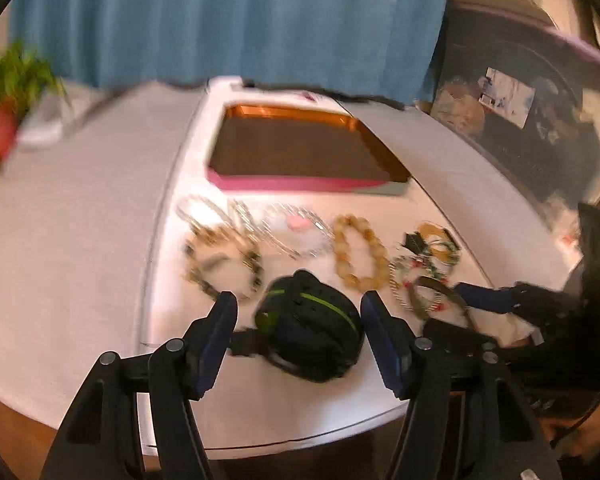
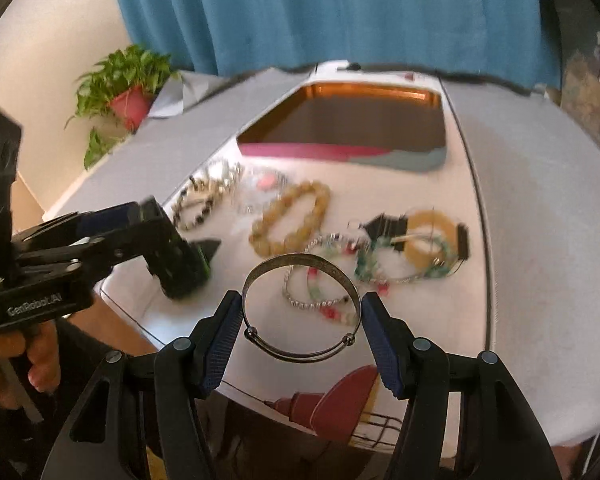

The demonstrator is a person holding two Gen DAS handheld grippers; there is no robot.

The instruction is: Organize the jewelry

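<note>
My right gripper (image 2: 300, 312) is shut on a silver bangle (image 2: 296, 257), its pads pressing both sides, near the table's front edge. My left gripper (image 1: 300, 312) stands open around a black round device with a green stripe (image 1: 312, 344) that rests on the white table; its pads do not touch it. Further back lie an amber bead bracelet (image 2: 292, 220), a black-and-white bead bracelet (image 1: 224, 264), a silver chain with a pink piece (image 1: 296, 228), a yellow bangle (image 2: 428, 236) and green-red bead strings (image 2: 332, 280). Behind them sits an orange-walled tray (image 1: 300, 184) with nothing in it.
A blue curtain (image 2: 320, 12) hangs behind the table. A potted plant (image 2: 128, 88) stands at the far left. A person's hand (image 2: 4, 360) holds the left gripper's handle. A red object (image 2: 340, 404) shows below the table's front edge. Dark clutter (image 1: 520, 120) fills the right.
</note>
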